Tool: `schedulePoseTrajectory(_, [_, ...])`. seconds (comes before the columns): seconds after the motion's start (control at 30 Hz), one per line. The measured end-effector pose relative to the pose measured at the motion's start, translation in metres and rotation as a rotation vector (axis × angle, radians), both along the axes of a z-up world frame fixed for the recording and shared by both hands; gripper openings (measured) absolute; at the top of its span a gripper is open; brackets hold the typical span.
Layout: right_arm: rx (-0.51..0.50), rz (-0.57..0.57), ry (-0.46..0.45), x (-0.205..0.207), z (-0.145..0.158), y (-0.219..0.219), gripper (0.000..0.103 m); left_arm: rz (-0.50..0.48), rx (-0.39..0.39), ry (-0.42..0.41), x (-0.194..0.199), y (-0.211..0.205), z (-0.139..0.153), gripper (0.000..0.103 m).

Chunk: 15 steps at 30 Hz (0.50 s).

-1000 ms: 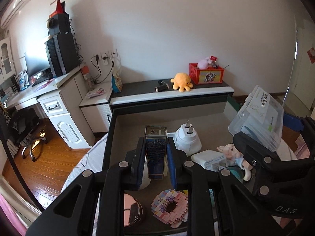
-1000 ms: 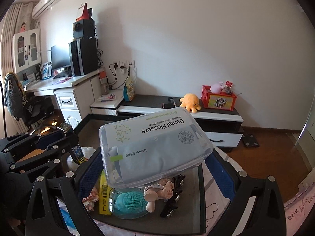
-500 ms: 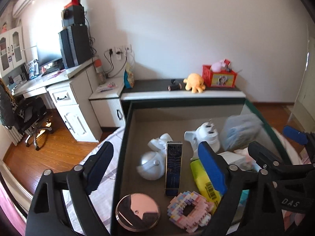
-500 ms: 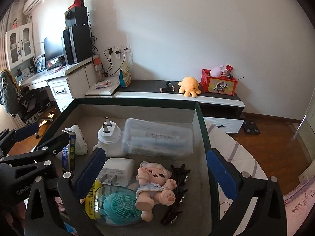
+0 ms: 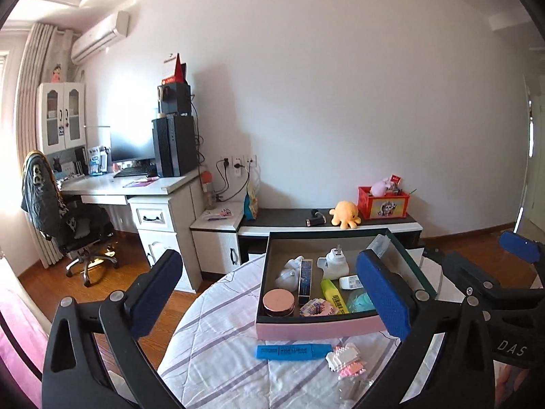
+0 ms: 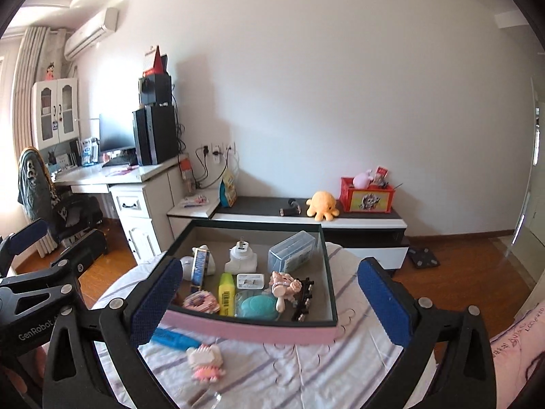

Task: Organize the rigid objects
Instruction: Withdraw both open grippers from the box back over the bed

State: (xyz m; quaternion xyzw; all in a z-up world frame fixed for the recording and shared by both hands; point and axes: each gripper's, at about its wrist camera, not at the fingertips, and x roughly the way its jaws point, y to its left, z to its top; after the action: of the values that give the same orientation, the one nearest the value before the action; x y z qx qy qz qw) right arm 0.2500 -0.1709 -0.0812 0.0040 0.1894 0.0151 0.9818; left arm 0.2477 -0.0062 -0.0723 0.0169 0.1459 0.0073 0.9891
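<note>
A striped round table [image 5: 218, 334] stands near the white desk [image 5: 143, 187].

A pink-walled box [image 6: 259, 332] of trinkets sits on a striped cloth [image 6: 306, 368], framed by the wide-open right gripper [image 6: 269, 303].

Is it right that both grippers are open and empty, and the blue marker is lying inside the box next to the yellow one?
Not quite. The blue marker lies on the striped cloth outside the box, in front of its pink wall, as the left wrist view shows. The left gripper and right gripper are both open and empty.
</note>
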Motion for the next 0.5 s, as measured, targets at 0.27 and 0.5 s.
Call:
schedulePoseTrajectory(0.27, [-0.016,-0.025,-0.097,-0.099,0.02,0.013,0.103,0.001,-0.007,-0.087,-0.094,0.011,0.016,0.103])
schedulePoseTrajectory(0.5, [-0.019,-0.033,-0.132,-0.15,0.026,0.02,0.103,-0.01,-0.007,-0.115,-0.136,0.014,0.02,0.103])
